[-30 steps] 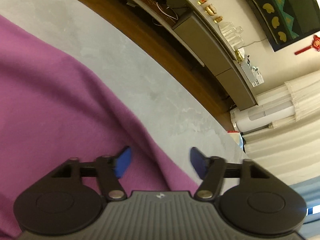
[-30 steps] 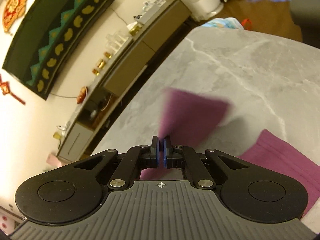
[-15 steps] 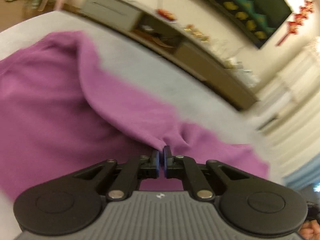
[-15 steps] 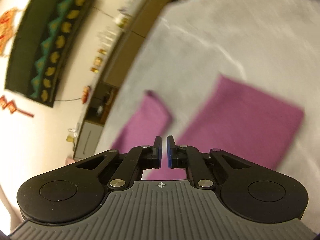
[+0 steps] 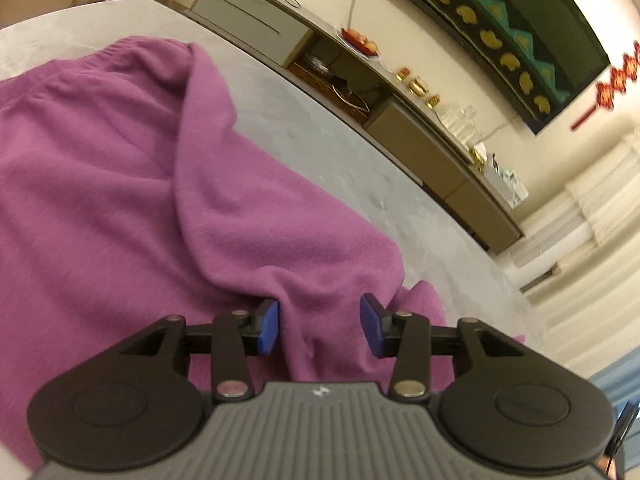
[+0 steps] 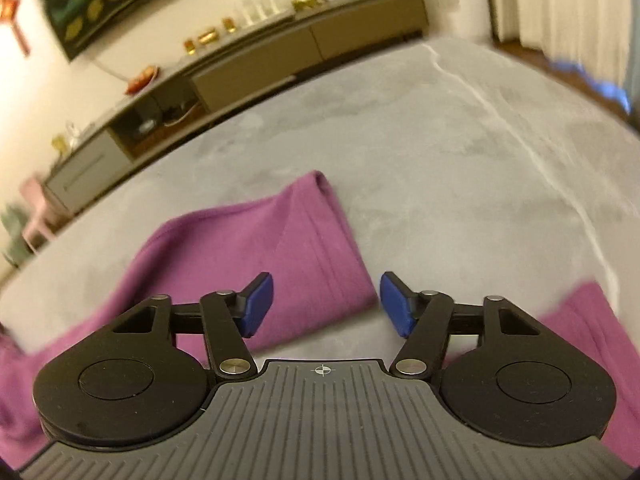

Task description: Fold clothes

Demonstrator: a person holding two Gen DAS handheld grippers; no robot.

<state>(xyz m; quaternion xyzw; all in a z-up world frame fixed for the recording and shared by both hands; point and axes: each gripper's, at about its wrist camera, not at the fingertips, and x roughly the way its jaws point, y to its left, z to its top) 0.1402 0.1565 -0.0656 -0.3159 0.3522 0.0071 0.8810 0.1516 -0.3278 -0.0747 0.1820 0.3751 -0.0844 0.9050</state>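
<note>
Both grippers, left gripper [image 5: 319, 324] and right gripper [image 6: 326, 304], have just been opening, releasing the purple sweater [image 5: 120, 184] so its fold settles on the grey tabletop [image 6: 440, 152].

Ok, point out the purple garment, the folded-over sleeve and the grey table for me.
purple garment [image 5: 100, 208]: left wrist view, on its flat body.
folded-over sleeve [image 6: 304, 248]: right wrist view, near the ribbed cuff end.
grey table [image 6: 460, 152]: right wrist view, bare marbled top.
</note>
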